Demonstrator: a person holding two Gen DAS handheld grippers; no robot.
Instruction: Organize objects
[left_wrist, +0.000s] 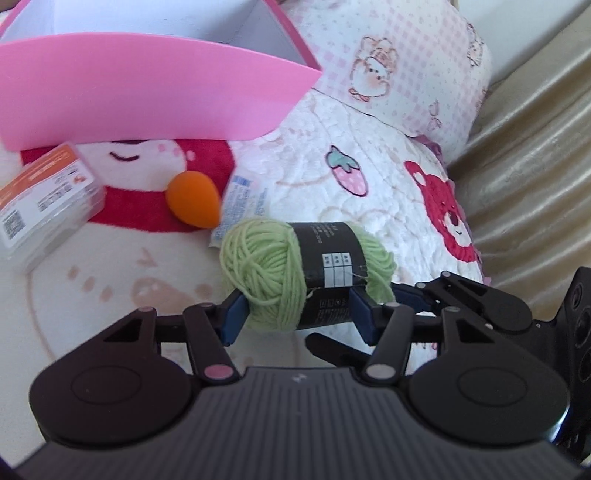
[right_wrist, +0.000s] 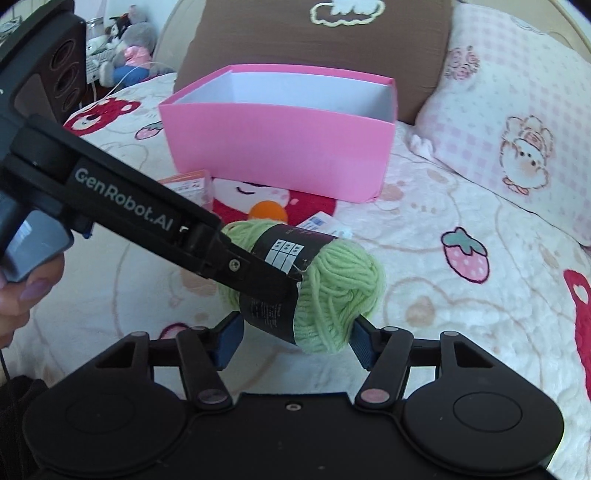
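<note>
Tilting downward, both grippers' fingers (left_wrist: 236, 317) clamping yarn (left_wrist: 266, 269)

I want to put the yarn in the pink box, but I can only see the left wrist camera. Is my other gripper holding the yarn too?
Observer: Yes. In the right wrist view, the right gripper has one of its fingers against each end of the ball of yarn.
Operator: What's behind the box? I can't see past it.
Observer: A brown pillow stands right behind the pink box.
Operator: Is there anything fun farther away?
Observer: Some stuffed toys sit in the far corner, beyond the bed.
</note>
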